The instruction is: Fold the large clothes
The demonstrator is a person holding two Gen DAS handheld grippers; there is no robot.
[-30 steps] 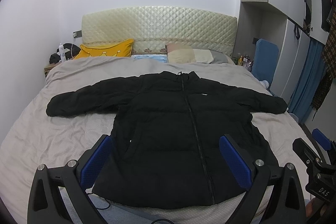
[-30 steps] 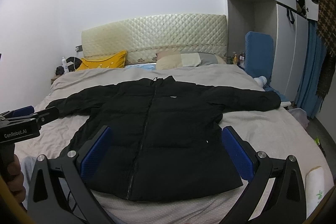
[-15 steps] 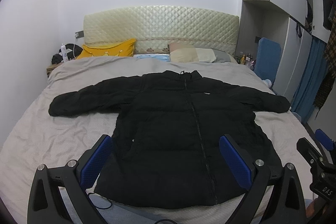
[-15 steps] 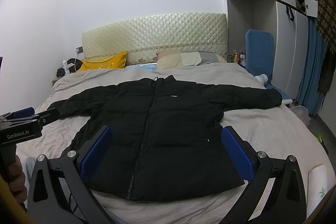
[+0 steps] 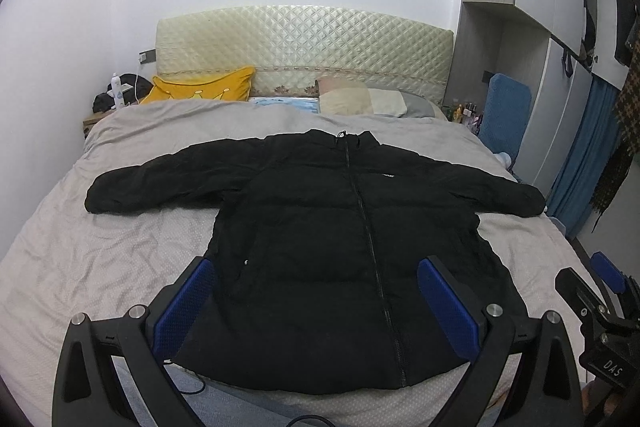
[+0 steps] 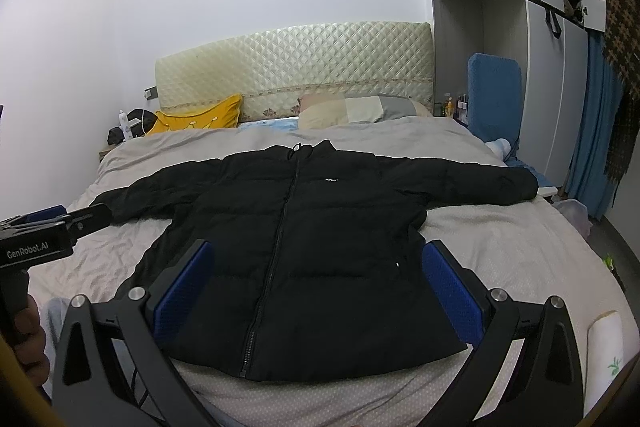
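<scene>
- L wrist view: black jacket sits a bit higher + further right in frame than 1 s ago.
- Right gripper at R edge now lower in that view.
- R wrist view: left gripper edged slightly higher at L edge.

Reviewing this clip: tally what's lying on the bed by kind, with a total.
Black jacket: 1
Yellow pillow: 1
Beige-and-grey pillow: 1
Total: 3, all on the bed; both grippers, left and right, hover open.
</scene>
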